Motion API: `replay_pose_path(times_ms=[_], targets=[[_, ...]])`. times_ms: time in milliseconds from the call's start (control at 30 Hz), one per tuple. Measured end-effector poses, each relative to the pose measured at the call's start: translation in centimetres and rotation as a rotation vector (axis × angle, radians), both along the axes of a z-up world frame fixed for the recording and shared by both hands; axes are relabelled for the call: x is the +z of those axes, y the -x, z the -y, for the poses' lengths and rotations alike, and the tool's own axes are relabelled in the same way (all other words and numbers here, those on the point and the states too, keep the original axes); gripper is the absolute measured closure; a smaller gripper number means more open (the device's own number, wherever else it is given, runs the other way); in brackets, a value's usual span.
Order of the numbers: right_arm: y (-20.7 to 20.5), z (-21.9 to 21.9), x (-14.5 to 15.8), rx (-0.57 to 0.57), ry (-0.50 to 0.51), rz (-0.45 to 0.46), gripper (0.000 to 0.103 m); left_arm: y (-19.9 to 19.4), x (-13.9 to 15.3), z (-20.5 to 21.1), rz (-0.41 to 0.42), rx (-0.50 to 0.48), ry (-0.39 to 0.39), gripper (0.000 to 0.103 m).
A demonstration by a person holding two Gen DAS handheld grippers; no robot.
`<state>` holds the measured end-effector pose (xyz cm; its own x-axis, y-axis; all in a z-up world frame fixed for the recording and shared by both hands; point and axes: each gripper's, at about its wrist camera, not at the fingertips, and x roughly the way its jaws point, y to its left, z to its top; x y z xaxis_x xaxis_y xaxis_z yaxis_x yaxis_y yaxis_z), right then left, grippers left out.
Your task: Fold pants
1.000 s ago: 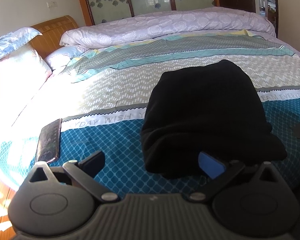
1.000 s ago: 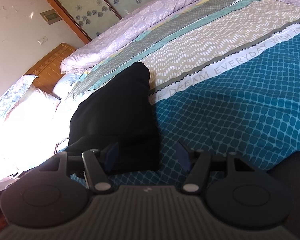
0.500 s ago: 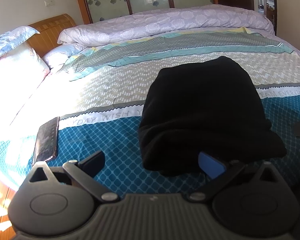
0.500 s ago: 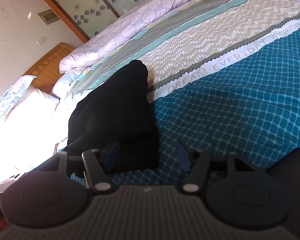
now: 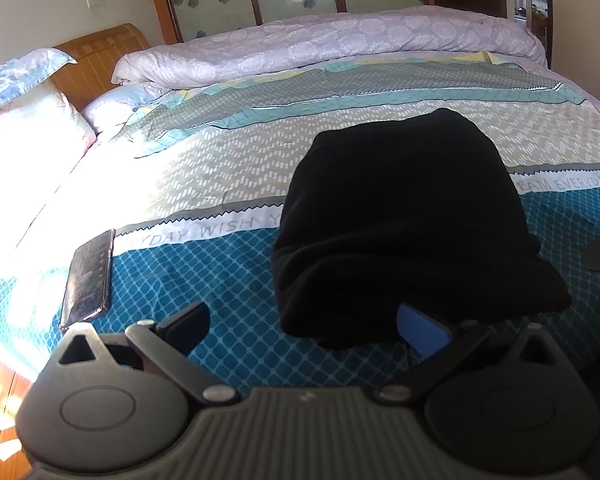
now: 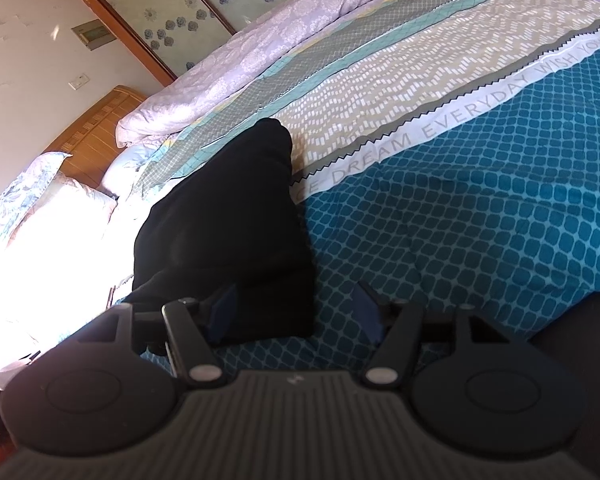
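The black pants (image 5: pixel 404 216) lie folded into a thick bundle on the patterned bedspread (image 5: pixel 228 264). My left gripper (image 5: pixel 304 324) is open at the bundle's near edge. Its blue right pad (image 5: pixel 422 330) sits just under the bundle's near right corner, and its dark left pad hangs over bare bedspread. In the right wrist view the same pants (image 6: pixel 228 216) reach up and left. My right gripper (image 6: pixel 294 312) is open around their near right corner, and neither pad presses the cloth.
A phone (image 5: pixel 88 276) lies on the bedspread to the left of the pants, near the bed's edge. A rolled lilac duvet (image 5: pixel 332 44) runs along the far side. Pillows (image 5: pixel 24 128) and a wooden headboard (image 5: pixel 100 60) are at the far left.
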<state>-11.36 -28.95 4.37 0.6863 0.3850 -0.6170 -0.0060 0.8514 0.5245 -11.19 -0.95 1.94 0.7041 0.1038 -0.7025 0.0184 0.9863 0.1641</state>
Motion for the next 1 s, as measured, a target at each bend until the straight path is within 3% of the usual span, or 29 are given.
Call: replay_pose_path(times_ms=[1000], targets=[[0.05, 0.05, -0.11, -0.011, -0.005, -0.006, 0.032, -0.1, -0.22, 0.27, -0.033, -0.017, 0.014, 0.0]])
